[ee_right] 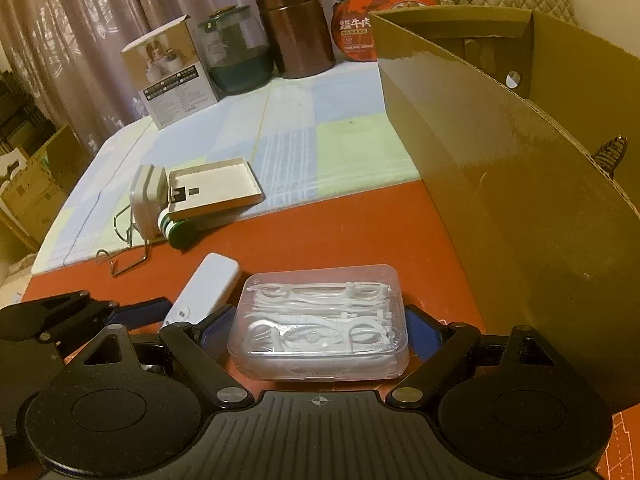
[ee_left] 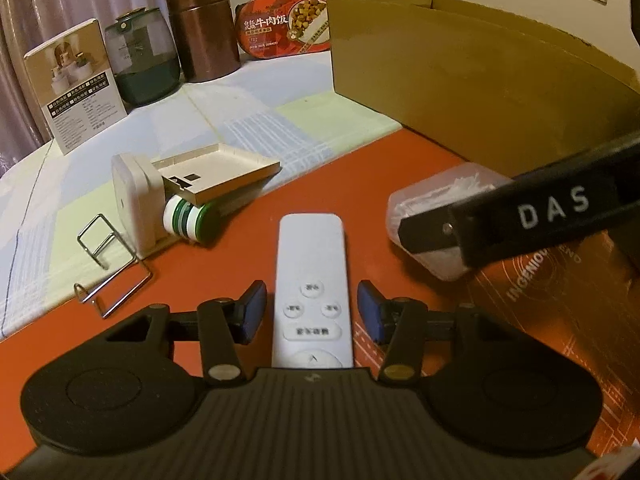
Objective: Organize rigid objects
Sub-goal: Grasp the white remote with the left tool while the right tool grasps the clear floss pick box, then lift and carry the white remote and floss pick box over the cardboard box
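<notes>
A white remote control (ee_left: 311, 292) lies on the red mat (ee_left: 328, 196) between the open fingers of my left gripper (ee_left: 311, 312), with a small gap on each side. A clear plastic box of white floss picks (ee_right: 320, 320) lies between the blue pads of my right gripper (ee_right: 318, 336), which straddles it; the pads sit close to its sides, contact unclear. The remote also shows in the right wrist view (ee_right: 206, 288), with the left gripper's fingers (ee_right: 136, 310) around it. The floss box (ee_left: 432, 208) is partly hidden by the right gripper's arm (ee_left: 520, 216) in the left wrist view.
A large open cardboard box (ee_left: 460, 80) stands at the right, also seen in the right wrist view (ee_right: 520, 184). To the left lie a white box (ee_left: 134, 200), a shallow tray (ee_left: 220, 168), a green-white roll (ee_left: 188, 218) and a wire stand (ee_left: 108, 264). Jars, a carton and a food bowl stand at the back.
</notes>
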Demonstrator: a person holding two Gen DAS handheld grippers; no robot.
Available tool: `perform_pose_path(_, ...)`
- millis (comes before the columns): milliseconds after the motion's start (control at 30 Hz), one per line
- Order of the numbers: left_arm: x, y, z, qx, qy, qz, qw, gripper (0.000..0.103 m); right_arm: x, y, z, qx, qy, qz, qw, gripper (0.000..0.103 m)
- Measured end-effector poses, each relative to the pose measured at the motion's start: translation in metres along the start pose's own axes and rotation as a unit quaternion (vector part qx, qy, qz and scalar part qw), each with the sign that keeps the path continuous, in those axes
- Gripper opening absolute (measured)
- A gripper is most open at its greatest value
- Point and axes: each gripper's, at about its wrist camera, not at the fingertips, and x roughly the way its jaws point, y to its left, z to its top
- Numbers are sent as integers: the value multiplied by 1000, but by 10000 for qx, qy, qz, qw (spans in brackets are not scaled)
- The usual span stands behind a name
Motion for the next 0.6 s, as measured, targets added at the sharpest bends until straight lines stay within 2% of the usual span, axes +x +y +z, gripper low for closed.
perform_pose_path(167,-1,2,0,-144,-5,-6,9999,34,1,-2,0,70,6,15,10000,85)
perform_pose_path(267,-4,6,0,-429,65,258,9987,33,0,-2,0,58,-5,44,10000,85)
perform_pose_path(367,-15,12,0,-833,-13,371,9958,33,-2,1,1,21,-52,95,9999,85)
perform_pose_path(600,-49,20,7,-1127,-281,754,9904,33,-14,12,1,-161,-233,335,9990,85)
